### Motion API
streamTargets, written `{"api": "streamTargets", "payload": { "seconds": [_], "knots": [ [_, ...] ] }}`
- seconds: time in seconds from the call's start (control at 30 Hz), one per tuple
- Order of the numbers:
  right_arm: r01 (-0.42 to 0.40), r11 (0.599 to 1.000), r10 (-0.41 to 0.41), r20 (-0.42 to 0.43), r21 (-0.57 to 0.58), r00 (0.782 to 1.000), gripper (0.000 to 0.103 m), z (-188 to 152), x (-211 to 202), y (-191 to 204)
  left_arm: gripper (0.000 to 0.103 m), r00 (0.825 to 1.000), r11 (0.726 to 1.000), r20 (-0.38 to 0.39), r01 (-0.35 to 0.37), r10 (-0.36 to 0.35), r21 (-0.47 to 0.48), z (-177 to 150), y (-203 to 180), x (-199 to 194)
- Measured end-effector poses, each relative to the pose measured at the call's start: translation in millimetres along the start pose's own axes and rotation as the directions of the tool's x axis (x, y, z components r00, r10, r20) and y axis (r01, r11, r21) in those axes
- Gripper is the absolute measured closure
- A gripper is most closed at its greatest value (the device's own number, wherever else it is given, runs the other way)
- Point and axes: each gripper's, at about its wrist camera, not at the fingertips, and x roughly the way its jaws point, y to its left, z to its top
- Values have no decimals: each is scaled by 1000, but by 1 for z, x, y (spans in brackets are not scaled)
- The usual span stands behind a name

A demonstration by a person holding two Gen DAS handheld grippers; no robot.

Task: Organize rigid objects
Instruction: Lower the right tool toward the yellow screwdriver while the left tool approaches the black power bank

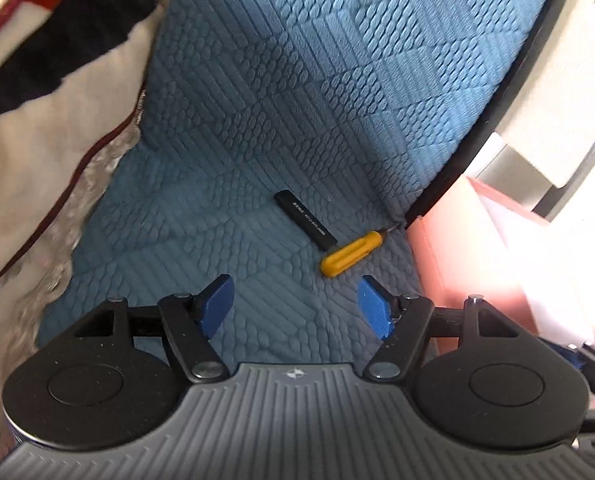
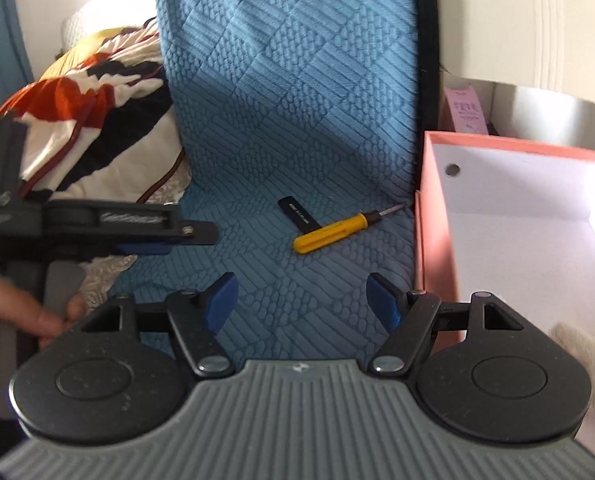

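- Nearest my lenses are the two sets of blue jaws. On the left gripper [image 1: 295, 306] they stand apart with nothing between them, only the blue quilted bed cover [image 1: 257, 100] showing in the gap.
- On the right gripper [image 2: 301, 300] the jaws are likewise apart and empty, aimed down over the same cover.
- Just beyond both gaps lie the task's things. A yellow-handled screwdriver [image 1: 351, 254] rests flat on the cover, tip towards the far right, and a black flat stick with white print [image 1: 305, 220] touches its handle at the near end. I judge they lie here waiting to be picked up.
- To the right, beside the bed edge, stands an open pink box [image 2: 429, 220] with a white inside. I take it as the likely place for these things, which would explain why both grippers approach from the near side.
- In the right wrist view the left gripper shows side-on at the left, held by a hand [image 2: 21, 320]. It is blurred.
- A patterned blanket [image 2: 97, 120] in orange, black and white is bunched at the left of the bed.
- I cannot read the stick's print, and the screwdriver's tip is too small to identify. The box's far corner is washed out by glare, and something furry white at the right edge is cut off.
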Motion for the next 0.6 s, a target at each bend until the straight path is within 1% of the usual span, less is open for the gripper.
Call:
{"api": "streamTargets", "payload": {
  "seconds": [0.03, 0.2, 0.27, 0.4, 0.43, 0.5, 0.6],
  "knots": [
    [-1, 1000, 1, 0, -11, 1000, 30, 3, 5, 1, 30, 1000, 1000, -9, -2, 2, 1, 4, 0, 5],
    [-28, 999, 26, -33, -35, 999, 30, 11, 30, 6, 30, 999, 1000, -29, 31, -31, 2, 20, -1, 21],
    [-41, 998, 39, -41, -45, 998, 30, 14, 38, 9, 30, 999, 999, -31, 18, -17, 26, 26, -2, 28],
    [-50, 999, 49, -60, -8, 997, 30, 22, 59, 7, 30, 998, 1000, -54, 13, -13, 7, 41, 2, 44],
    [-45, 999, 45, -59, -7, 997, 30, 25, 65, 7, 30, 998, 1000, -55, 19, -18, 12, 44, 2, 47],
    [-30, 1000, 30, -57, -3, 998, 30, 31, 78, 6, 30, 997, 999, -74, 5, -2, 40, 54, 2, 57],
    [-27, 998, 32, -81, 56, 996, 30, 39, 103, 0, 30, 996, 999, -90, -2, 5, 38, 66, 6, 71]
  ]
}}
